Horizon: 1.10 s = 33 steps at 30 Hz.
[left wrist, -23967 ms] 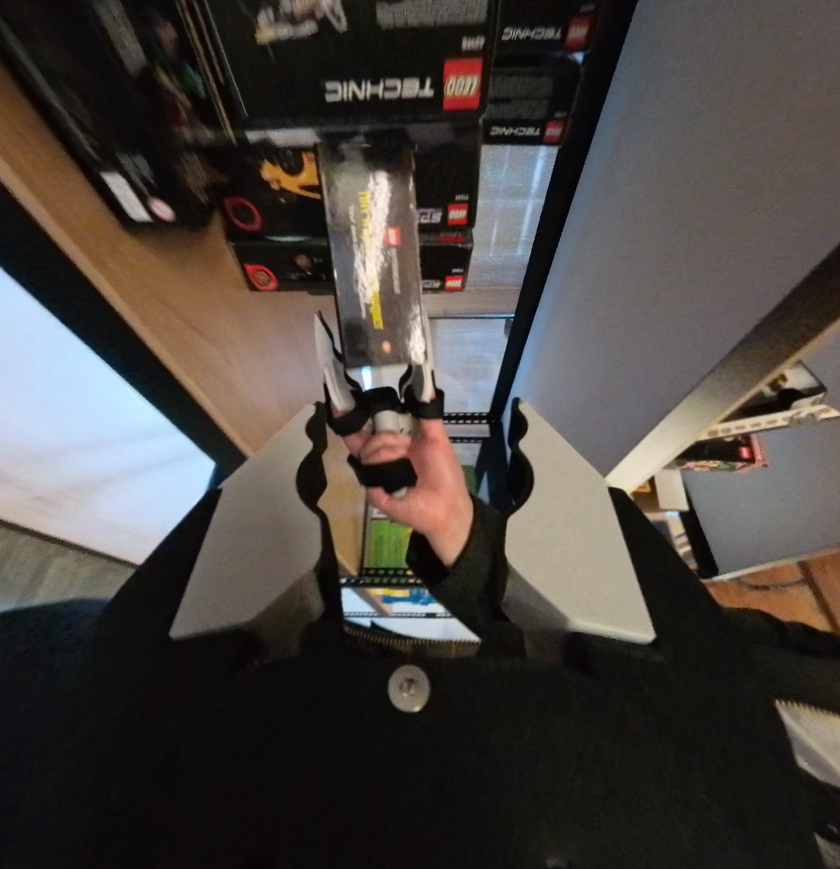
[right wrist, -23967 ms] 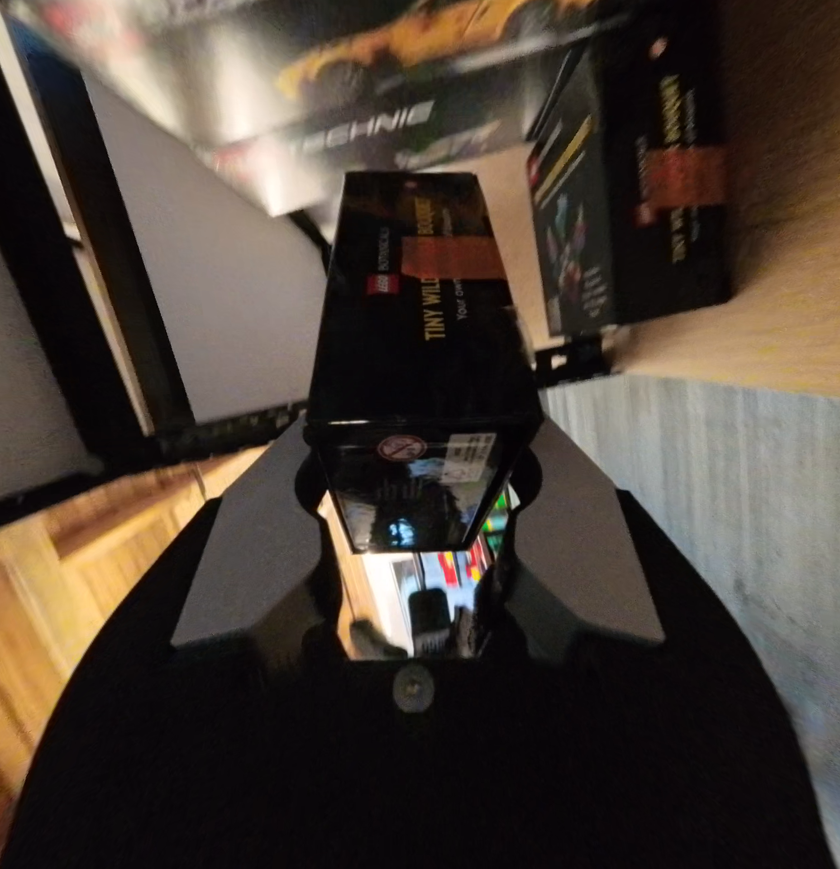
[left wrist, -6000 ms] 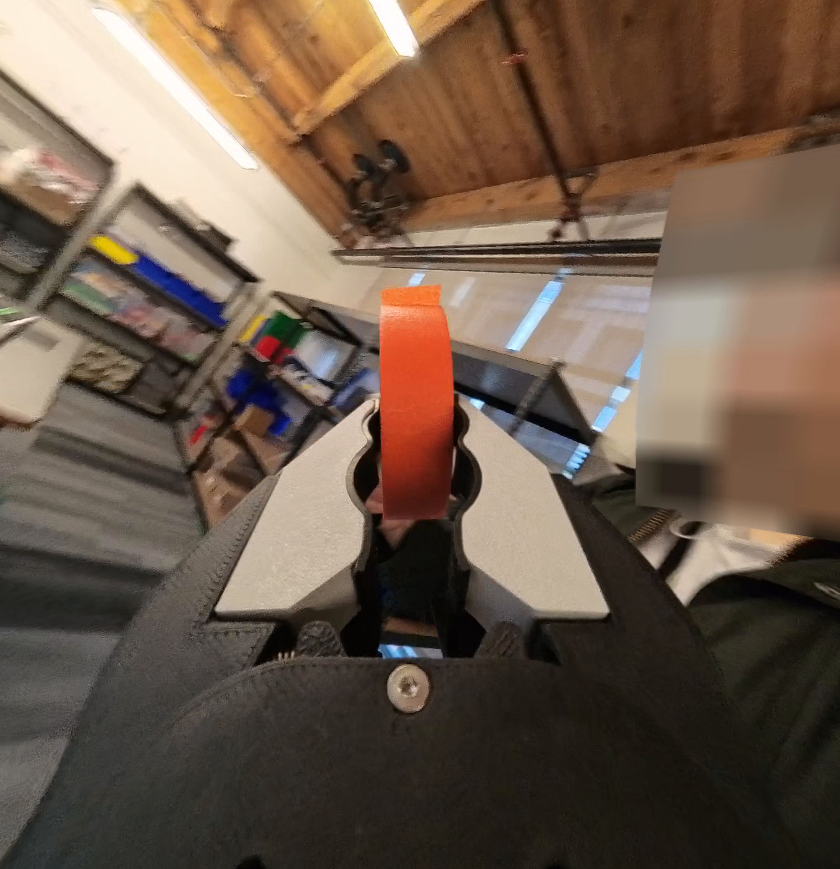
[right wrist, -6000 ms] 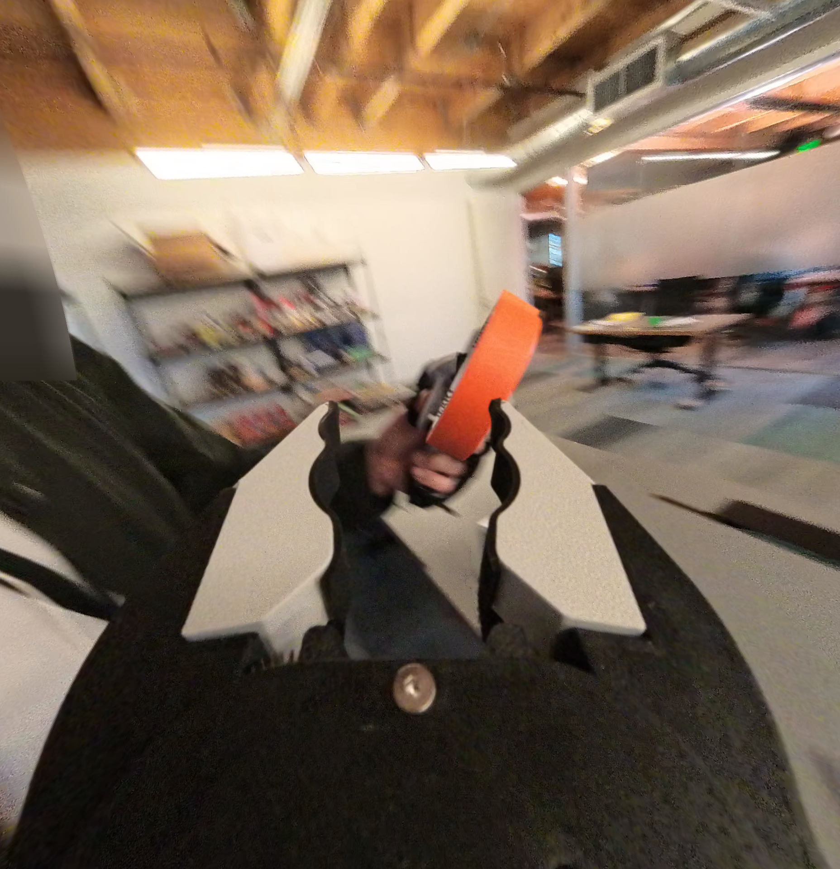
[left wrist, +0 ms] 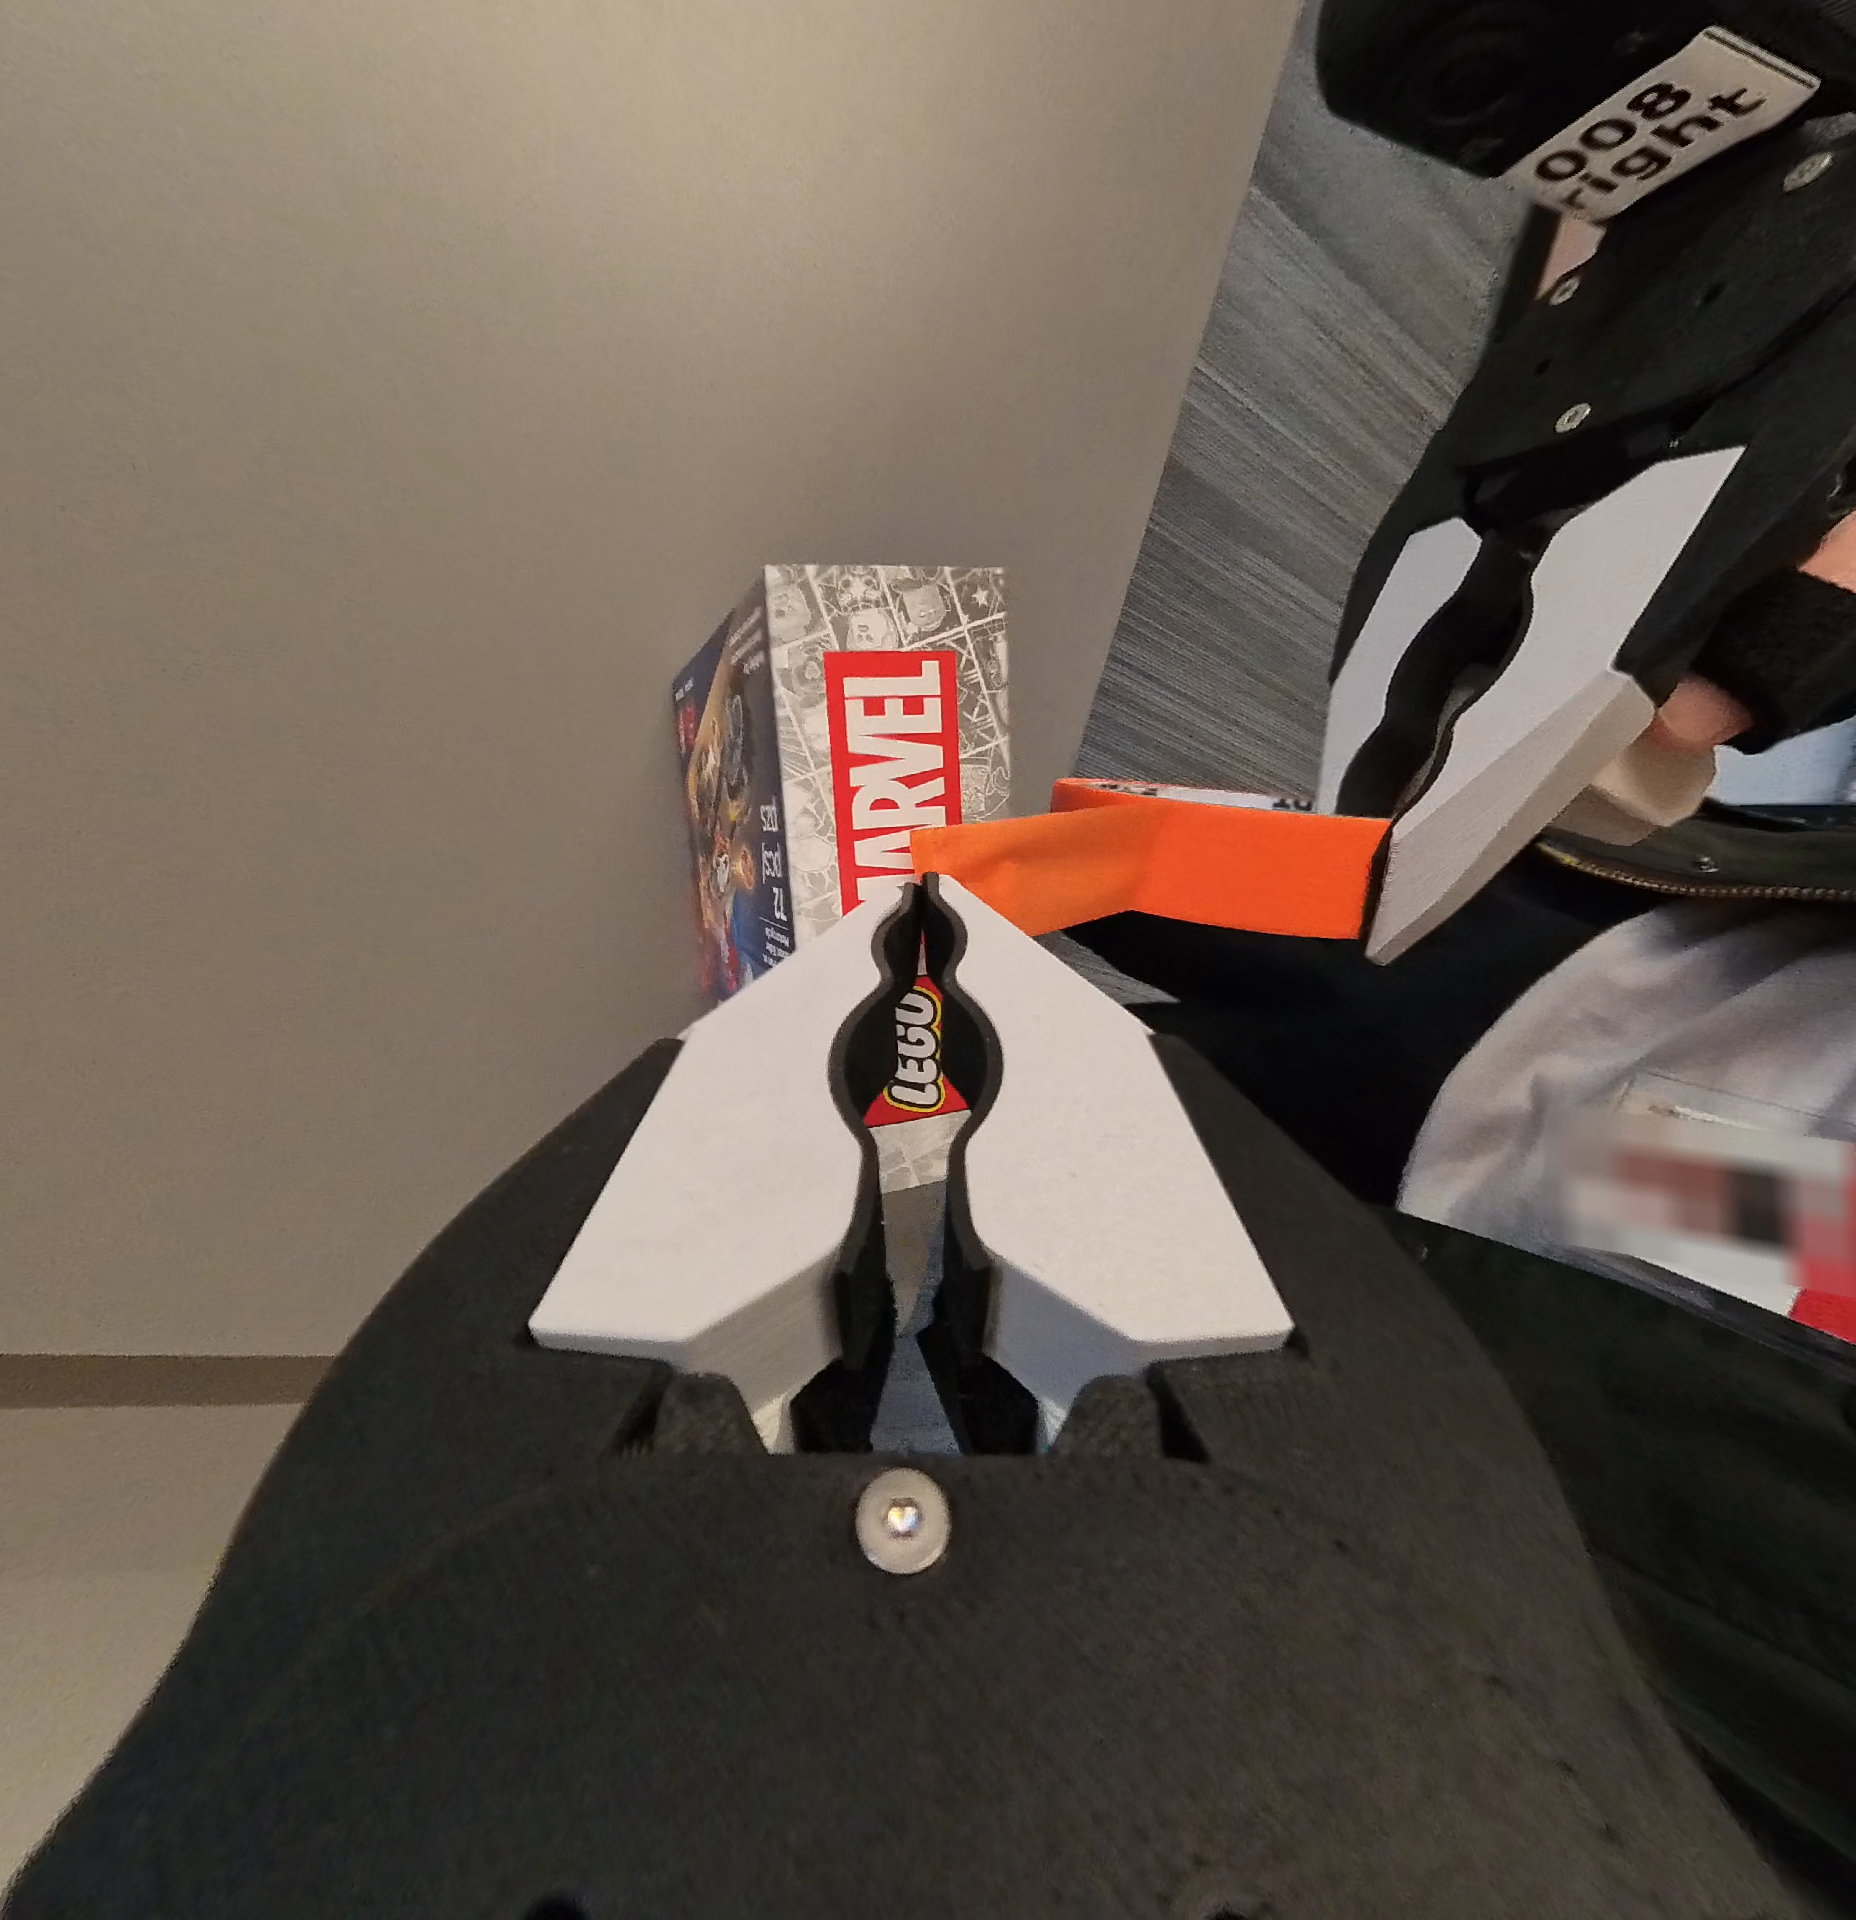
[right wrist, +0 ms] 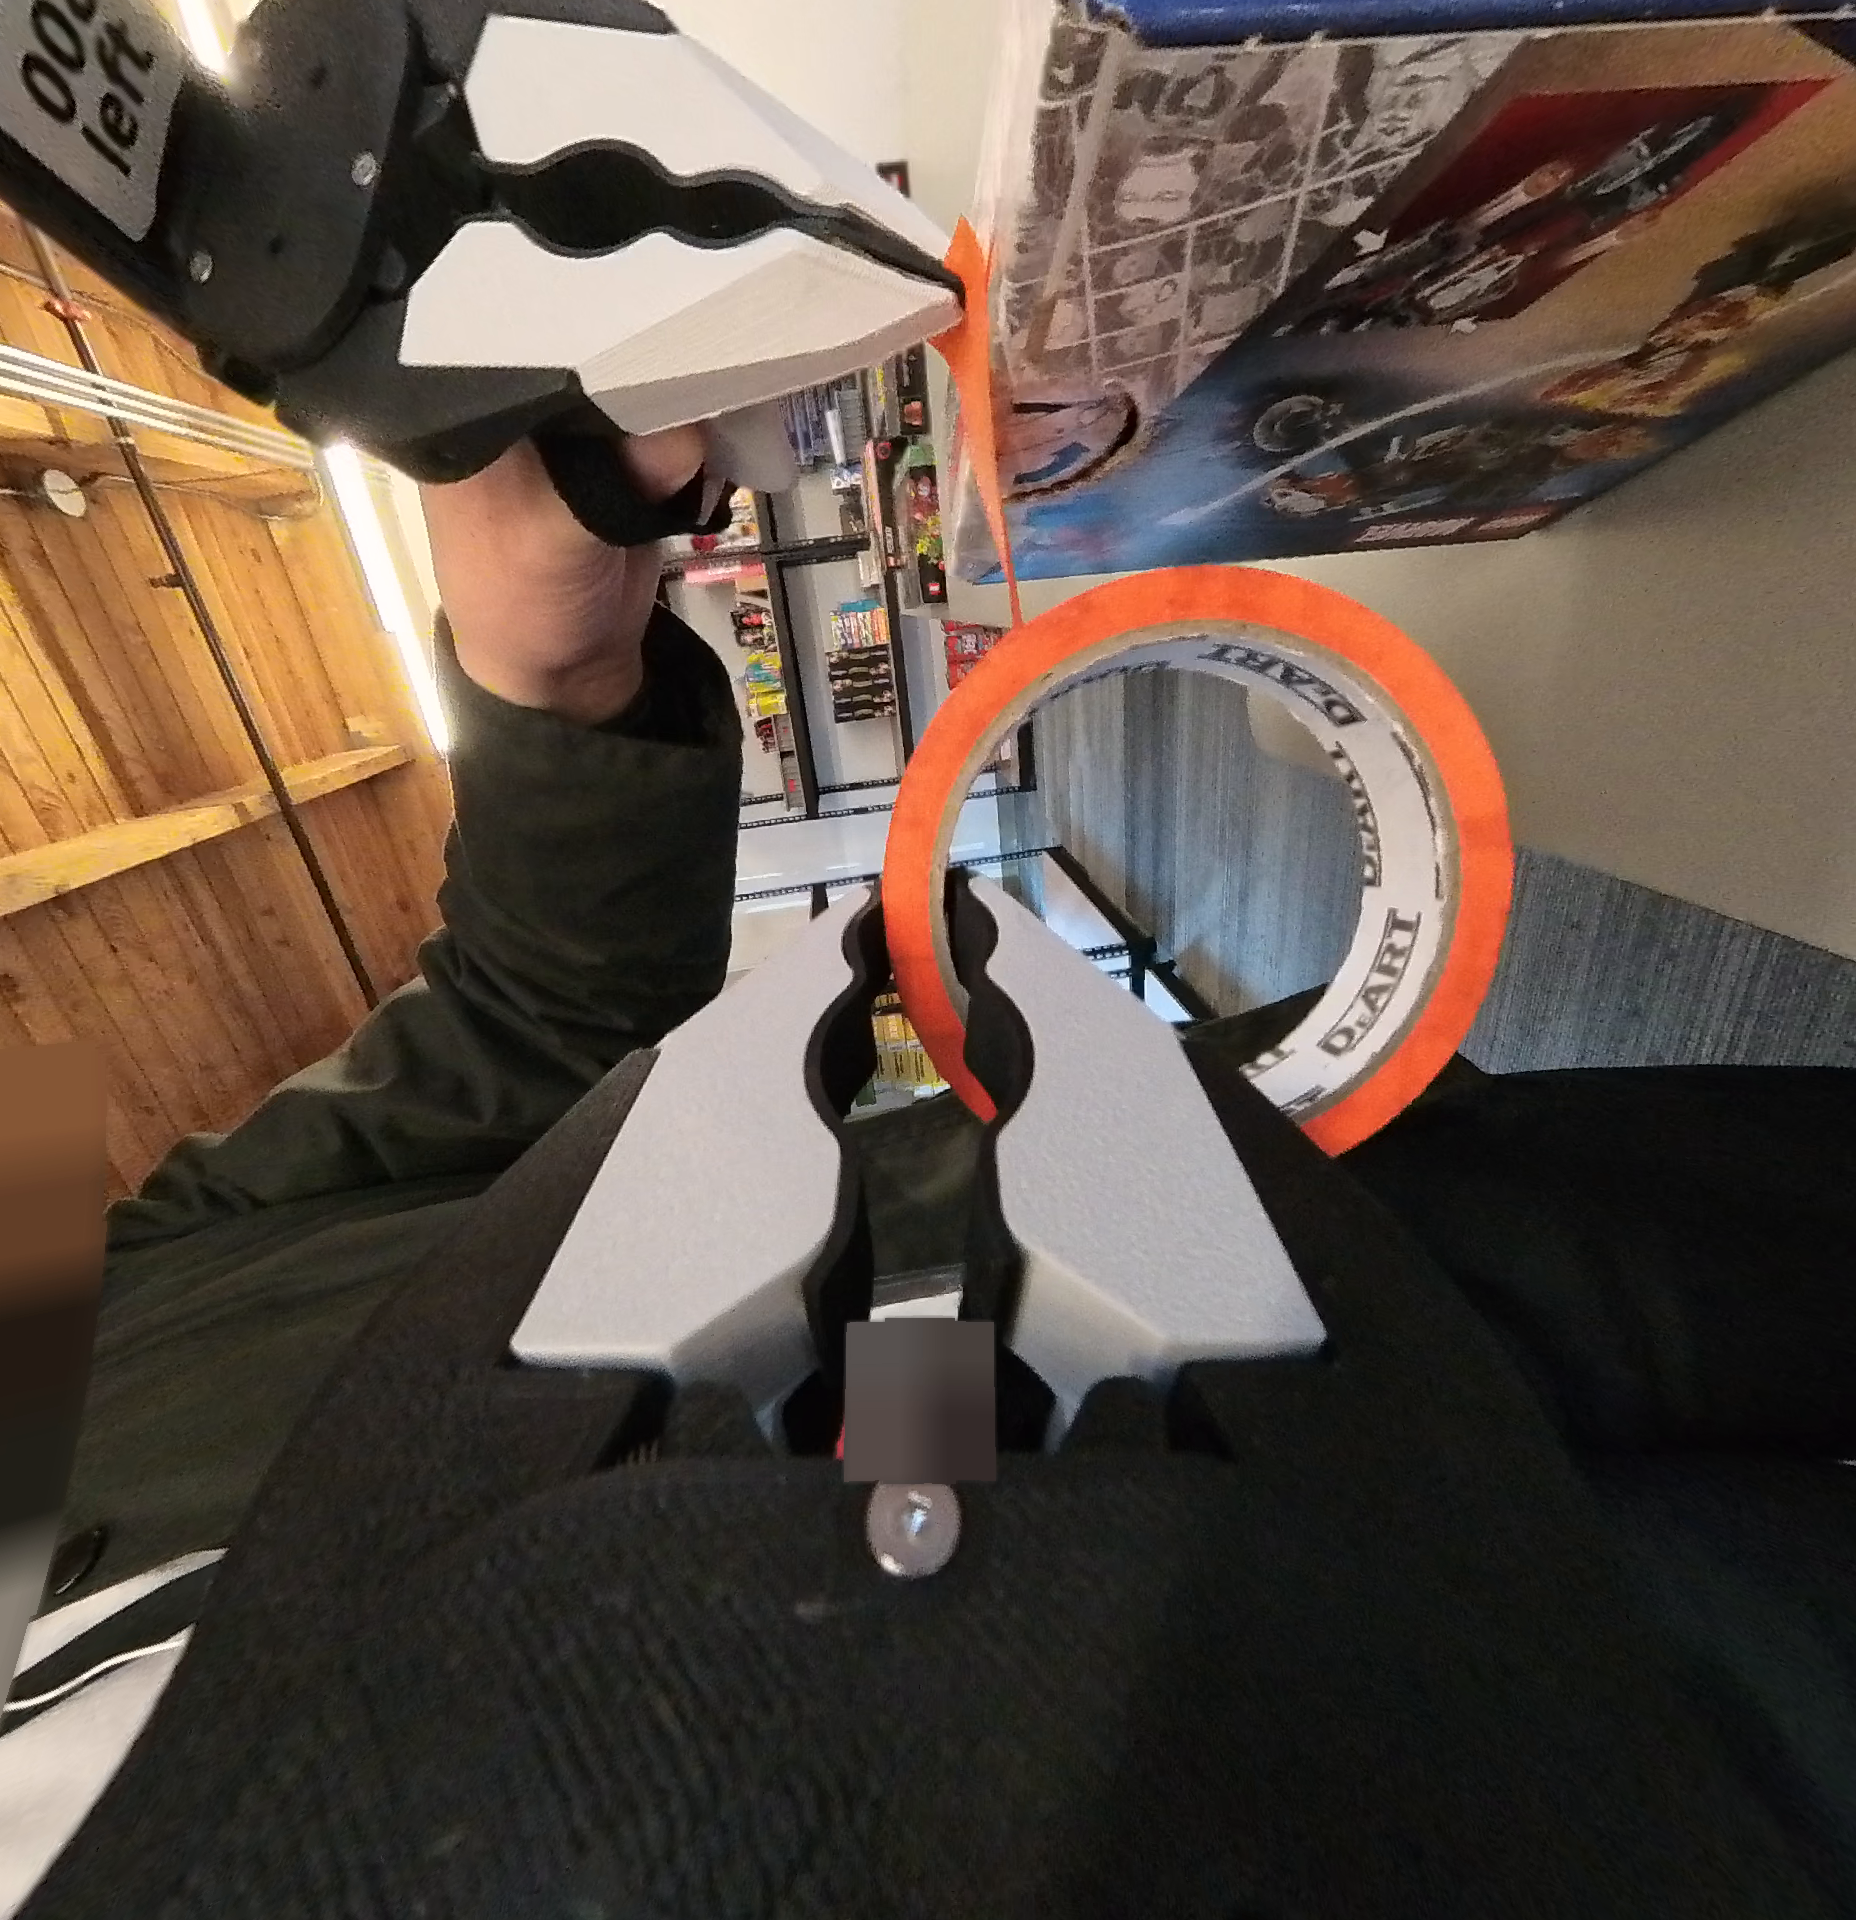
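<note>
Between both tongs (left wrist: 929, 883), orange tape (right wrist: 1194, 862)

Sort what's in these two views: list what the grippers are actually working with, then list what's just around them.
In use:
- left gripper, shut on the tape end
- right gripper, shut on the orange tape roll
- toy box, right behind the tape end

Just around:
- store shelves far off
- wooden wall
- grey carpet

wrist views face each other, close; share tape roll (right wrist: 1194, 852).
</note>
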### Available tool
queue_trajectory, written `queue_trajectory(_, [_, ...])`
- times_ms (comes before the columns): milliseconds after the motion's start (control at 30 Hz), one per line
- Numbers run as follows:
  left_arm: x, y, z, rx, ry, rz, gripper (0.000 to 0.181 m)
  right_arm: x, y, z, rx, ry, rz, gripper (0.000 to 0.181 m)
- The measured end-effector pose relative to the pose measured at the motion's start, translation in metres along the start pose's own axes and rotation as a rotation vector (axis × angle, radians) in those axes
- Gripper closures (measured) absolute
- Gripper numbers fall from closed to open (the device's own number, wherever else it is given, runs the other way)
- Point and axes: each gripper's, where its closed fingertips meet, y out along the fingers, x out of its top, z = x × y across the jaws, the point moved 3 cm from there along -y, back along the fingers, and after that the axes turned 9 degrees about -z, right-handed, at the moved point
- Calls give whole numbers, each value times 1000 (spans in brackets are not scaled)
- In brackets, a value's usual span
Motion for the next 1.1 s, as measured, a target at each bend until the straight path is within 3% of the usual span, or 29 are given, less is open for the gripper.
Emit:
queue_trajectory(200, [0,-1,0,38,89,-44,181,1,1,-2,5,-6,-3,171])
queue_trajectory(467, [-2,1,-5,235,280,-97,181,1,3,-3,9,-3,-4,171])
queue_trajectory(867, [-5,2,-5,317,295,-178,177,1,5,-5,5,-8,6,171])
queue_trajectory(900, [-3,0,-1,369,295,-187,156,1,5,-6,1,-8,10,172])
queue_trajectory(933, [0,-5,8,456,294,-211,111,0,5,-8,-11,-11,22,172])
queue_trajectory(967, [0,-7,12,482,289,-215,103,-2,6,-10,-24,-17,34,172])
queue_trajectory(1033, [-2,-6,11,443,255,-228,118,-2,7,-10,-14,-18,26,171])
queue_trajectory(1100, [-3,-7,12,439,236,-249,120,0,7,-8,5,-7,22,172])
